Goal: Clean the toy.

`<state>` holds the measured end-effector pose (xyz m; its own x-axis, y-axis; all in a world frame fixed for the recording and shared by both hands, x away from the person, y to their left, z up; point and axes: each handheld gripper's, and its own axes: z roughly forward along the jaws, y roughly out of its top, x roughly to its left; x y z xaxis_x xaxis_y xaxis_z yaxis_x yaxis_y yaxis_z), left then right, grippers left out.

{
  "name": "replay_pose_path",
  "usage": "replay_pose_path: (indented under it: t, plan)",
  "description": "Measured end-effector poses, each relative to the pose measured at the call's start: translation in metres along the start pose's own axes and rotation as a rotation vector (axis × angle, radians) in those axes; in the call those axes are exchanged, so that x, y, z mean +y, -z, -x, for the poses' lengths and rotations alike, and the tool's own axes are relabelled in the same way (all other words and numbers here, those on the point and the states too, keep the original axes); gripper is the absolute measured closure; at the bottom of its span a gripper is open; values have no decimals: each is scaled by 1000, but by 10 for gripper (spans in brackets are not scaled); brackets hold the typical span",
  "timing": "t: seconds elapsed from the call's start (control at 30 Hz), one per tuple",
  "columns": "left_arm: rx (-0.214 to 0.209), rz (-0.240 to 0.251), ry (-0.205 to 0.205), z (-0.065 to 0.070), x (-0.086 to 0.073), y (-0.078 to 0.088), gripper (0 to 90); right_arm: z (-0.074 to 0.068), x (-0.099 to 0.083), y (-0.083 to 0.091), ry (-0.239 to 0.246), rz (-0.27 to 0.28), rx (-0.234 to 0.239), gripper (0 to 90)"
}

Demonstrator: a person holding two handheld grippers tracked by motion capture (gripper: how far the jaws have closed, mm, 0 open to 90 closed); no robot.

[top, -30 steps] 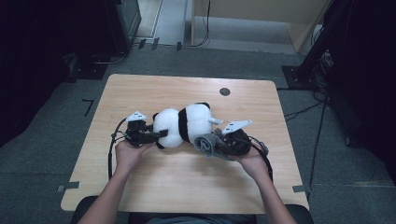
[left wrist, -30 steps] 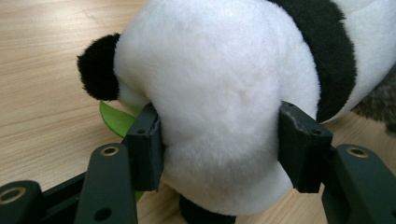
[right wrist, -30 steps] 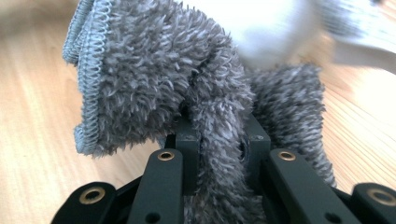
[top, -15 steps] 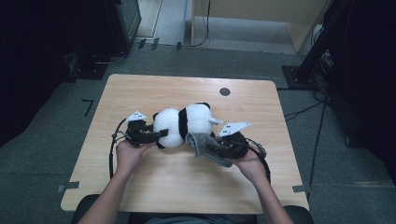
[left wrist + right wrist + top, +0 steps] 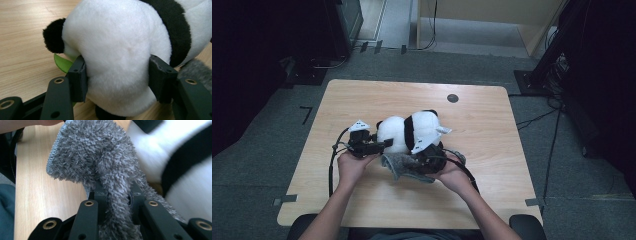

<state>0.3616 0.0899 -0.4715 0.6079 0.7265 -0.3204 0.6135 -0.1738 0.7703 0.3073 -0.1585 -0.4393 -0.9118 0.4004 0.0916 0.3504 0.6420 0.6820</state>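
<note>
A black-and-white panda plush (image 5: 412, 131) lies on its side in the middle of the wooden table (image 5: 362, 100). My left gripper (image 5: 384, 144) is shut on the plush's white rounded end (image 5: 120, 45), one pad pressed into each side. A green leaf piece (image 5: 62, 63) sticks out beside the left pad. My right gripper (image 5: 424, 159) is shut on a fluffy grey cloth (image 5: 399, 166), right against the near side of the plush. In the right gripper view the cloth (image 5: 92, 152) bunches up between the jaws, with the plush (image 5: 185, 170) blurred at the right.
A small dark round disc (image 5: 452, 98) is set in the table toward the far edge. Black cables trail from both grippers over the near half. Dark equipment and stands surround the table on the grey floor.
My right gripper has slid left along the near side of the plush, dragging the grey cloth with it. The left gripper and the plush have stayed put.
</note>
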Motion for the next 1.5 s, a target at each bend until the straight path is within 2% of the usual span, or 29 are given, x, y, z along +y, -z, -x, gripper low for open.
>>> replay_pose_path:
  t: [0.27,0.43,0.6,0.73,0.8,0.9,1.1,1.33,1.5]
  plan:
    - [11,5,-3,3,-3,1,409,6,24,-36,12,-42,-7,757]
    - [16,8,-8,3,-4,2,412,14,25,-41,-14,-34,-21,754]
    - [10,7,-5,2,-4,2,413,15,18,-27,-5,-29,-68,751]
    - [1,5,2,0,-3,2,418,22,6,-14,-22,-42,-110,751]
    - [0,3,-2,0,-3,1,423,28,-3,-6,-46,-46,-122,751]
    - [-2,2,-1,-1,-2,1,428,36,-17,9,-88,-25,-114,751]
    - [-1,4,-12,-1,-2,1,438,43,-31,32,-99,-4,-134,746]
    - [-7,8,-15,-3,-3,0,441,53,-46,49,-133,11,-159,741]
    - [-9,6,-17,-3,-3,0,442,62,-56,59,-161,15,-195,739]
